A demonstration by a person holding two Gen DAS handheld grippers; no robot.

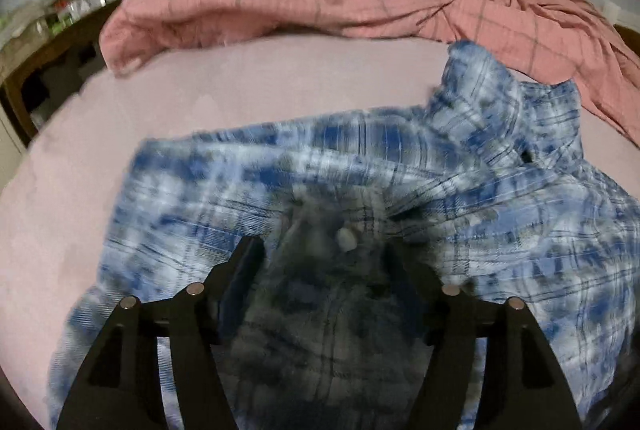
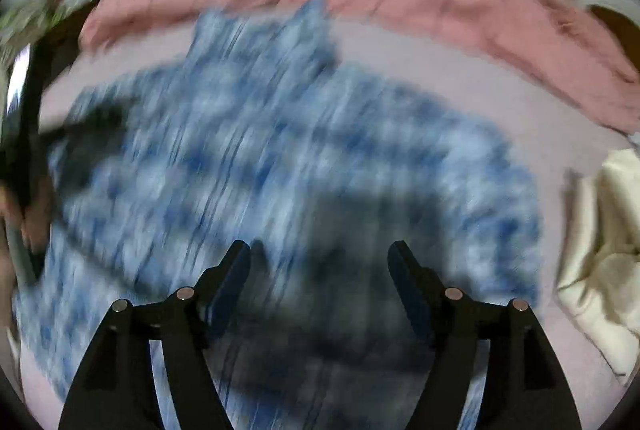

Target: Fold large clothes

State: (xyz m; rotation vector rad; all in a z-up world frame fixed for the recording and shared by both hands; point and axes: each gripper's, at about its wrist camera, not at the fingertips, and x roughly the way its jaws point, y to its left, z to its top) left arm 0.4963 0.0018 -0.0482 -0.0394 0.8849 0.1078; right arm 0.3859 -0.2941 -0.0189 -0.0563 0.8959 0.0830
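Both grippers, left gripper [image 1: 324, 250] and right gripper [image 2: 320, 254], have jaws released over the shirt [image 1: 360, 170] lying on the bed [image 1: 200, 78]. I judge it soft, light; I would pinch the collar [image 1: 480, 78].

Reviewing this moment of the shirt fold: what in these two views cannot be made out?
- Blue plaid shirt, right wrist view: motion blur hides collar, buttons and fold lines.
- Shirt's near edge, left wrist view: cut off by the bottom edge, behind the open left gripper.
- Cream cloth, right wrist view: cut off at the right edge; what it is cannot be told.
- Shelf clutter, left wrist view: too small and blurred.
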